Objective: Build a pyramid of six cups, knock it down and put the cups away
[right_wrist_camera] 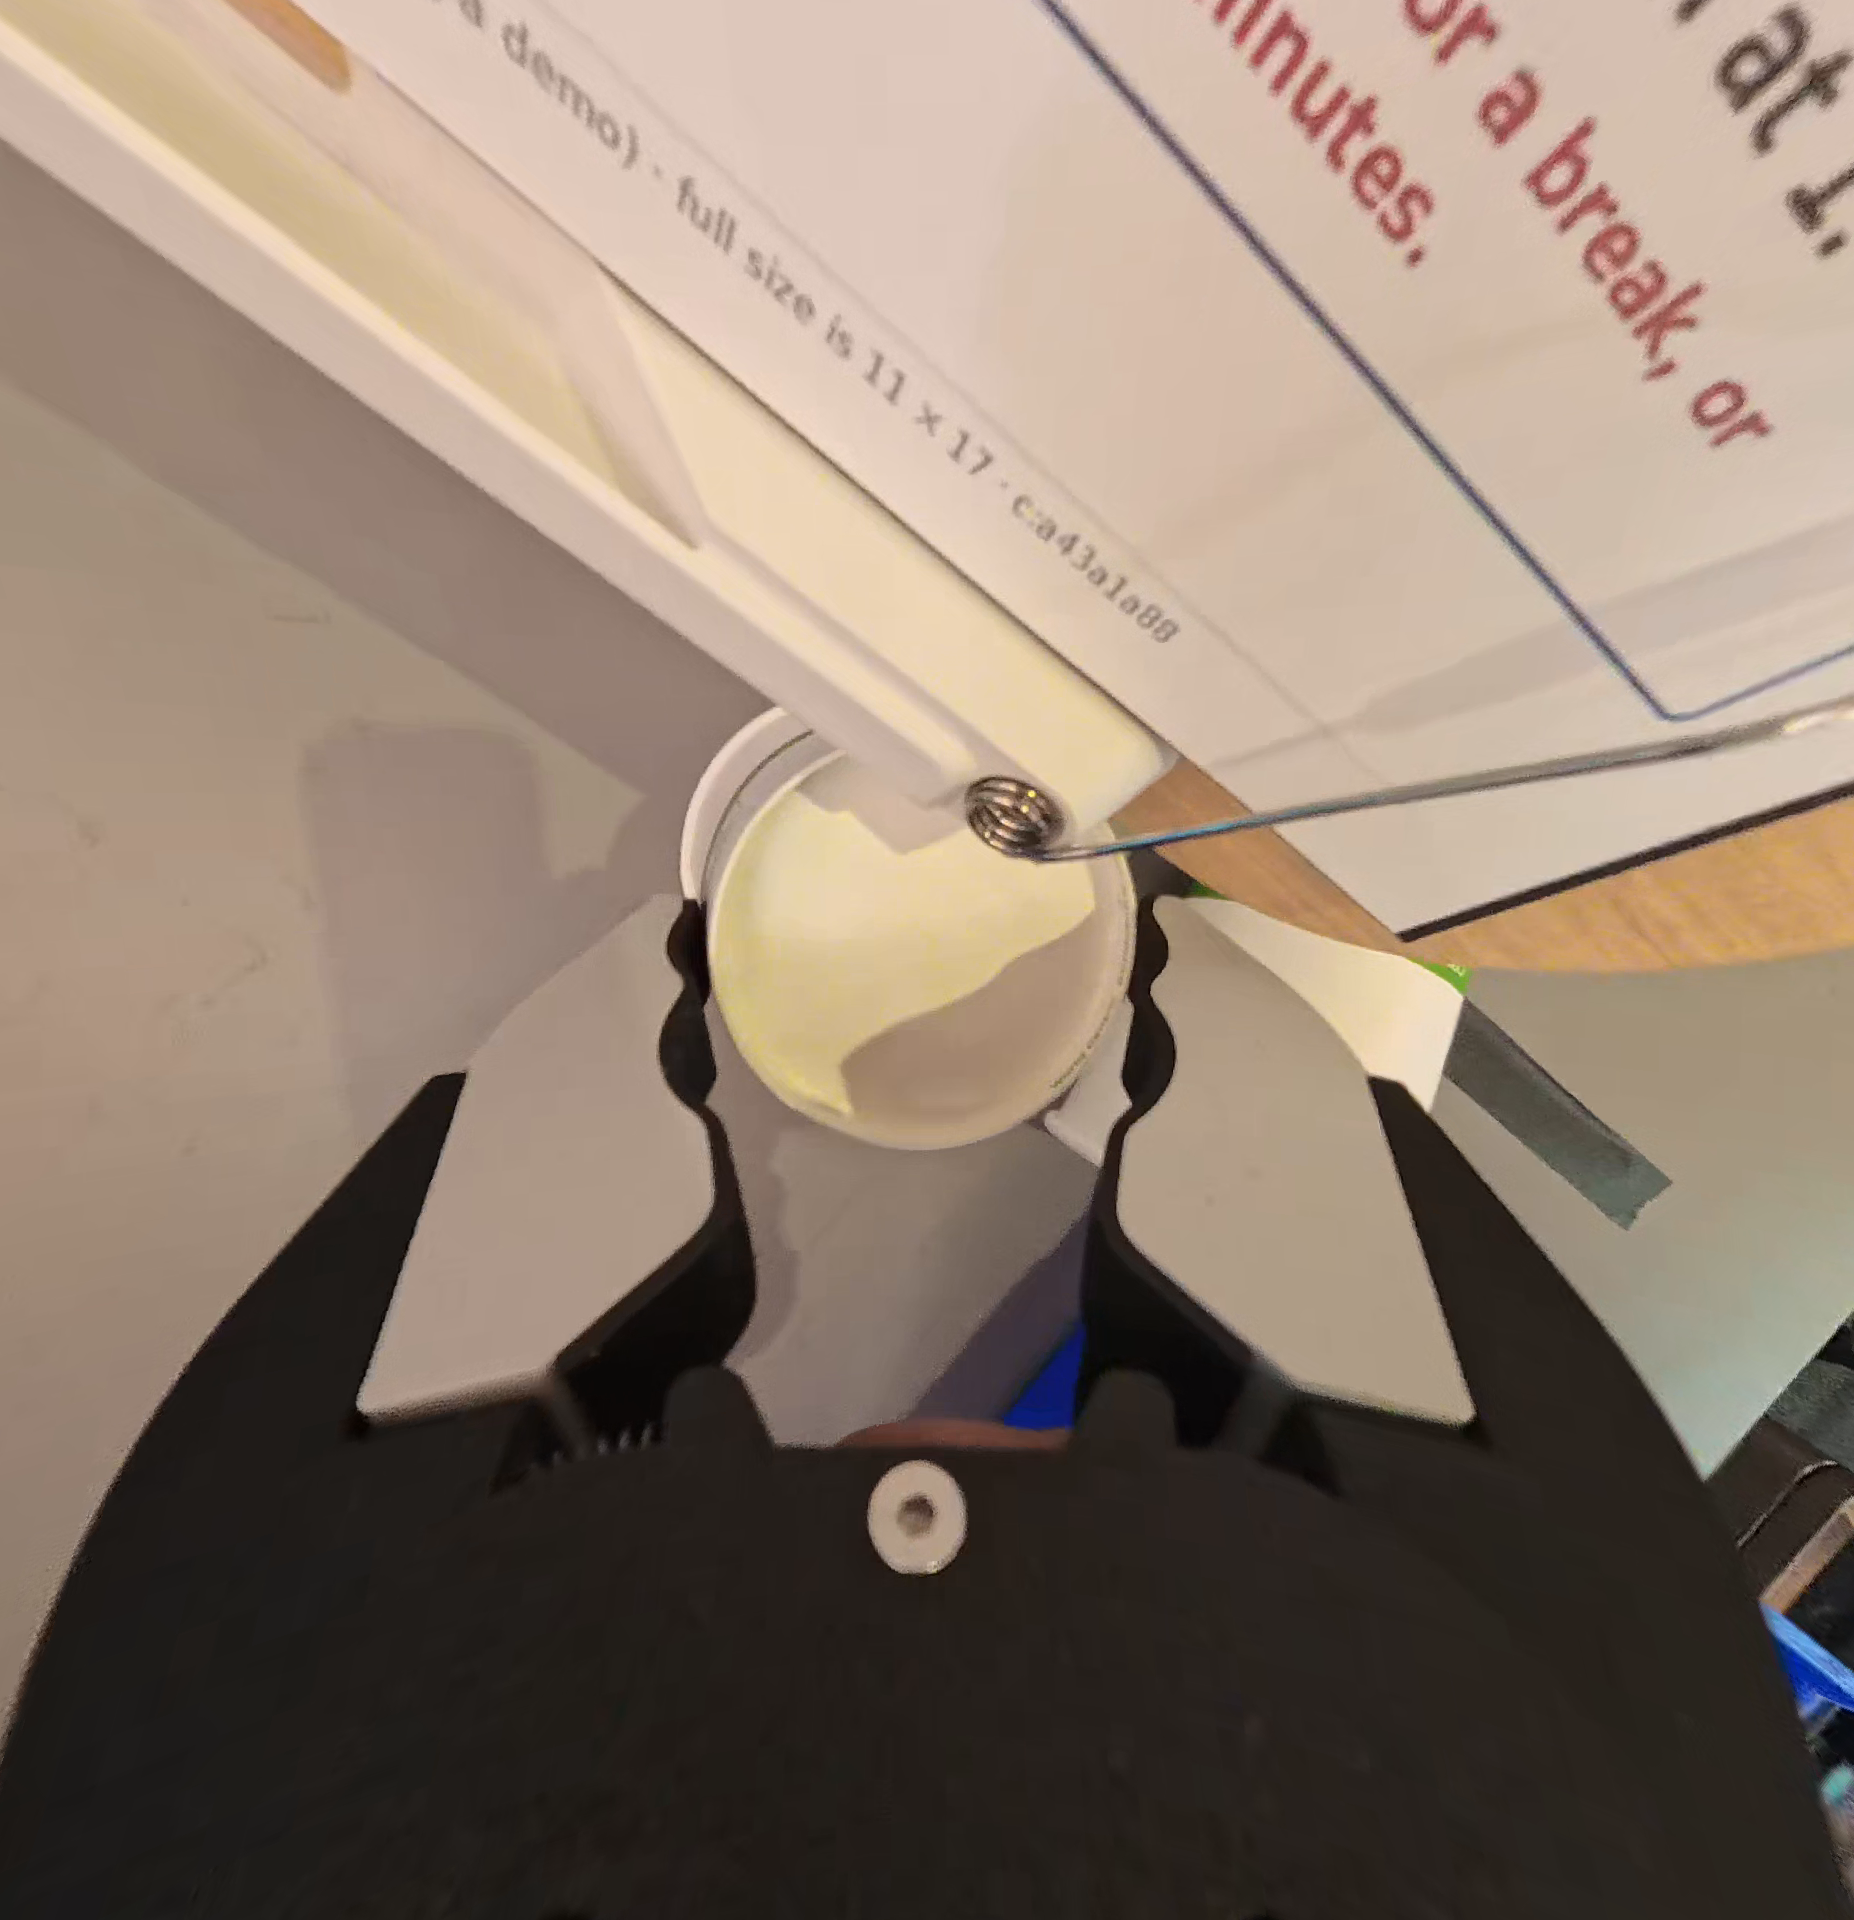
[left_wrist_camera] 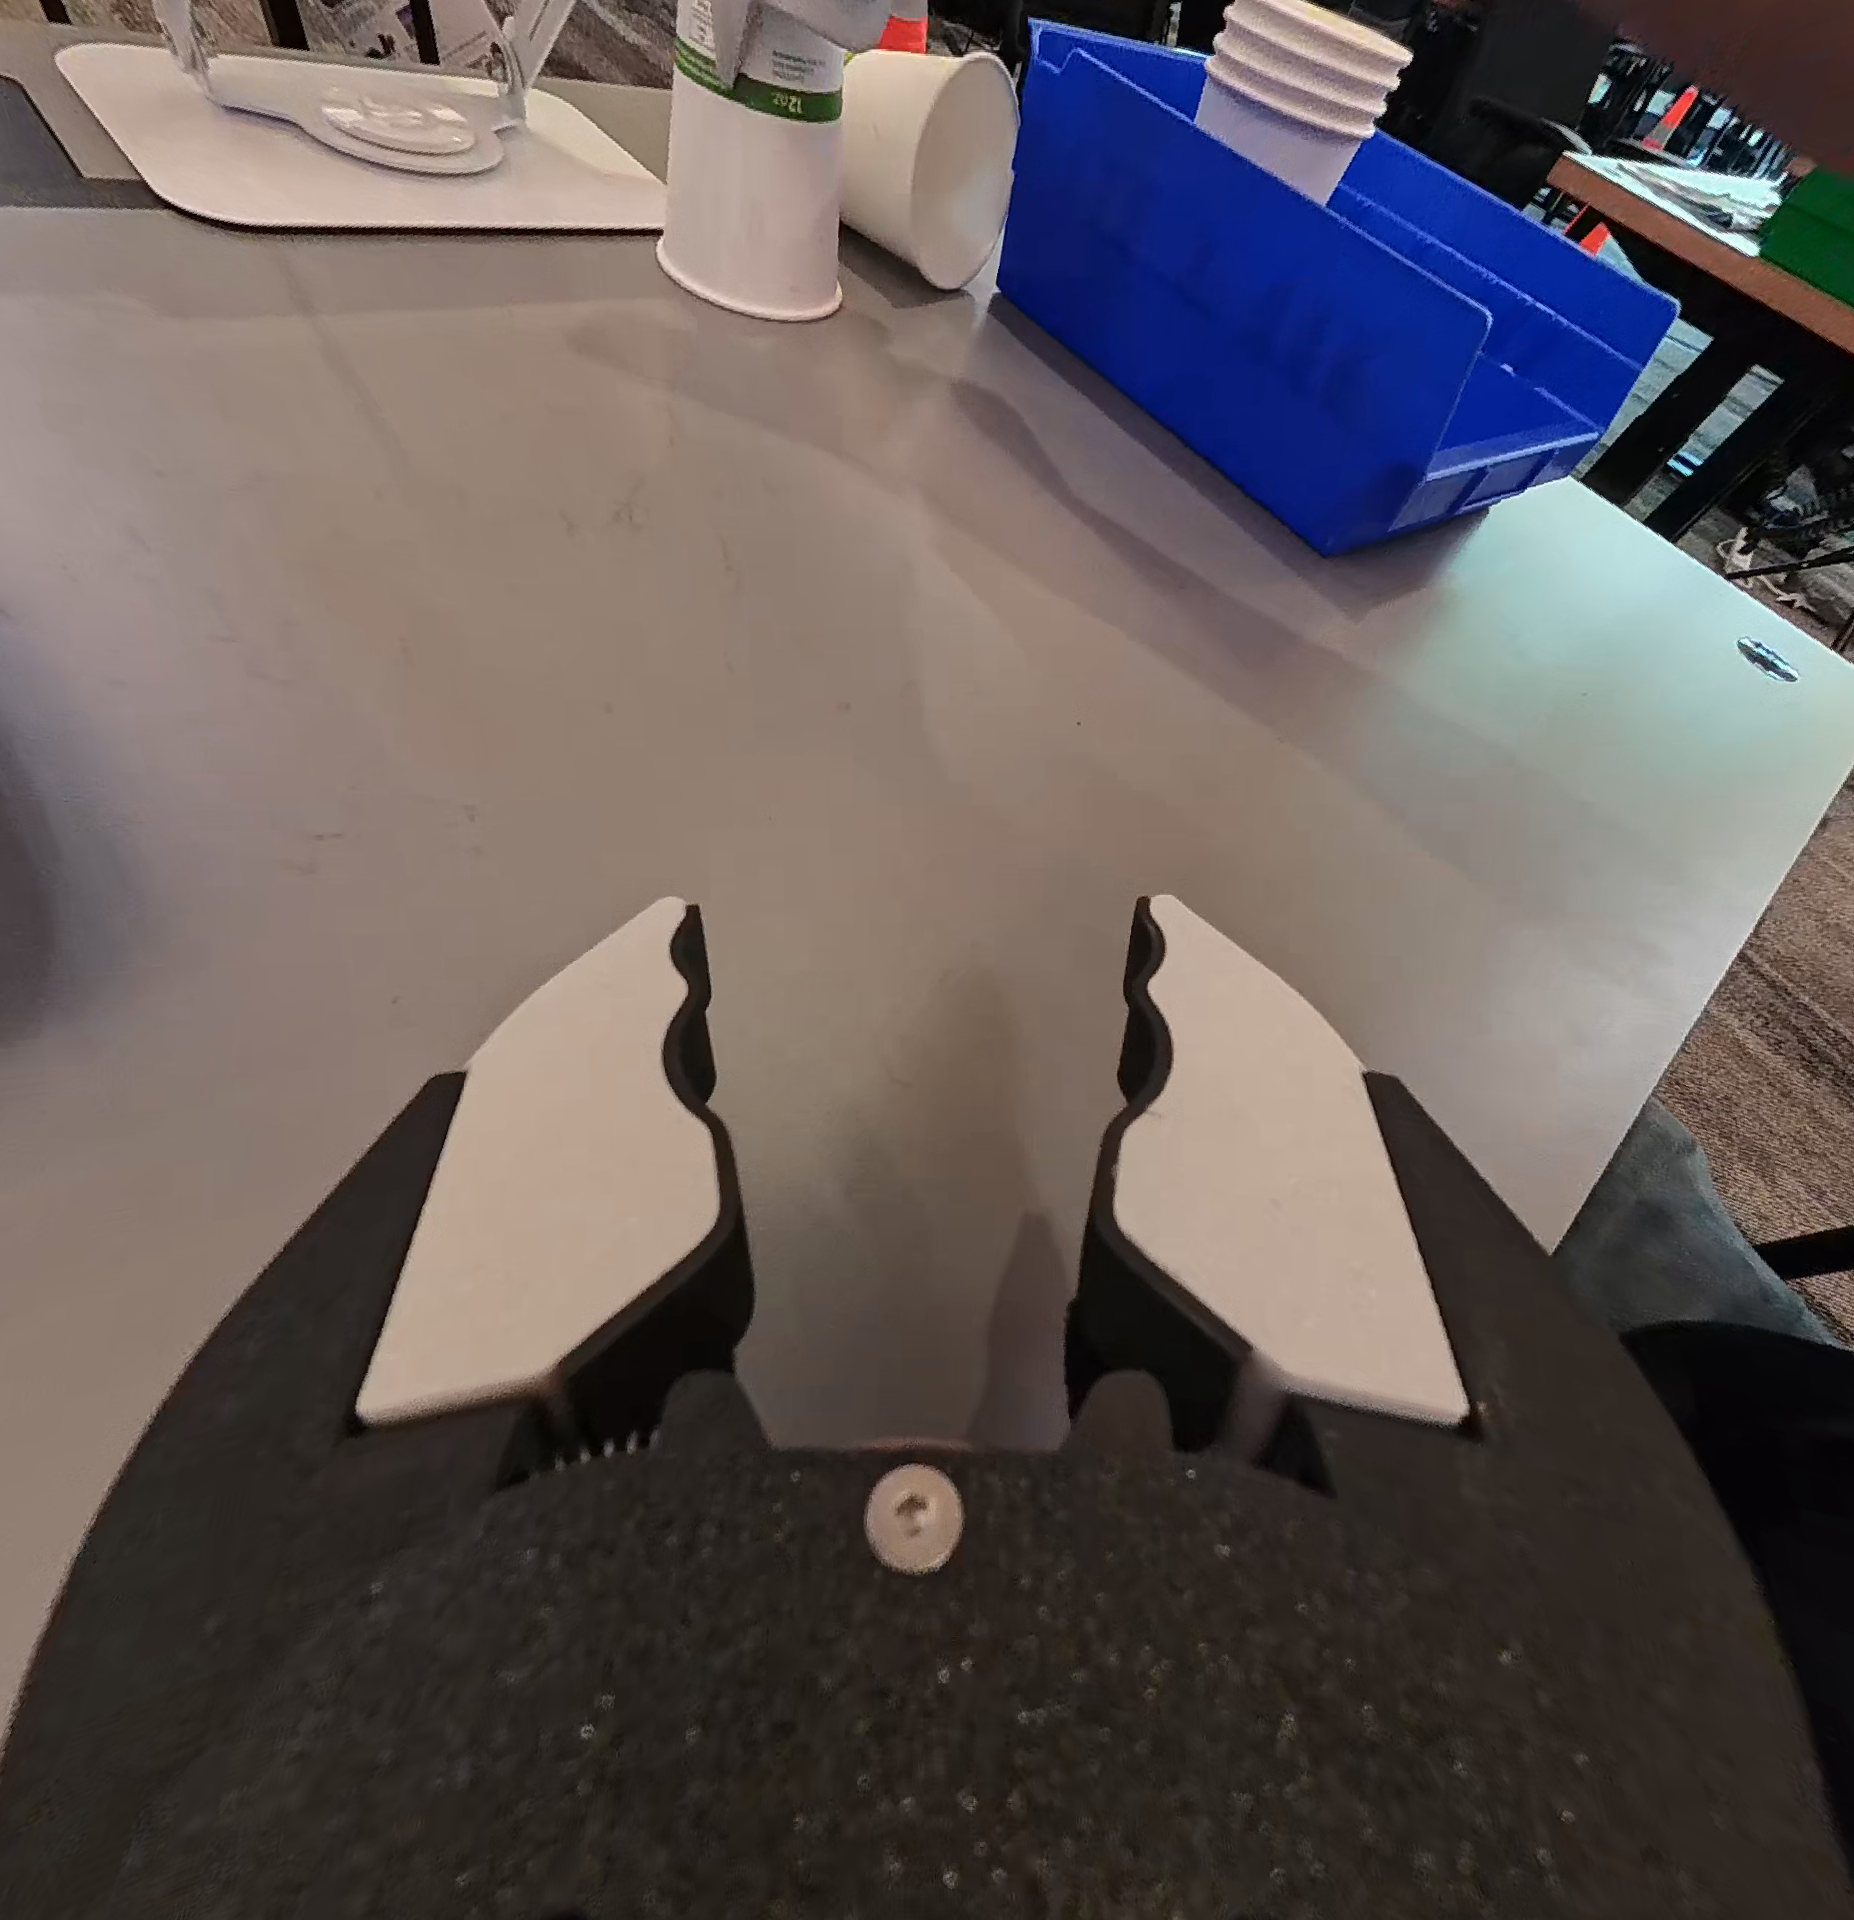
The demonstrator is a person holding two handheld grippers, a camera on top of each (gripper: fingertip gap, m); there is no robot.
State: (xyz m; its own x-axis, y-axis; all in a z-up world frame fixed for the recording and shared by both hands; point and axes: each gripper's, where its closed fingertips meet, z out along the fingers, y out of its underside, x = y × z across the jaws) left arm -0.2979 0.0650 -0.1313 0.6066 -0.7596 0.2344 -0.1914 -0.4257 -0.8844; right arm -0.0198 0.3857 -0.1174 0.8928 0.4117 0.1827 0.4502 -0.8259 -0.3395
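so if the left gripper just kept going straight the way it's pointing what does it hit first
The left gripper, open and empty, has only bare grey table ahead. Far on, the line probably meets the tipped white cup, though depth is hard to judge.

white tray (left_wrist_camera: 403, 197) far left | printed sign (right_wrist_camera: 1318, 260) | wooden table (left_wrist_camera: 1671, 213)

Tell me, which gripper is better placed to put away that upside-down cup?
Probably the right hand-held gripper: its fingers already flank the inverted cup. The left hand-held gripper hangs open and empty over bare table, away from the cups.
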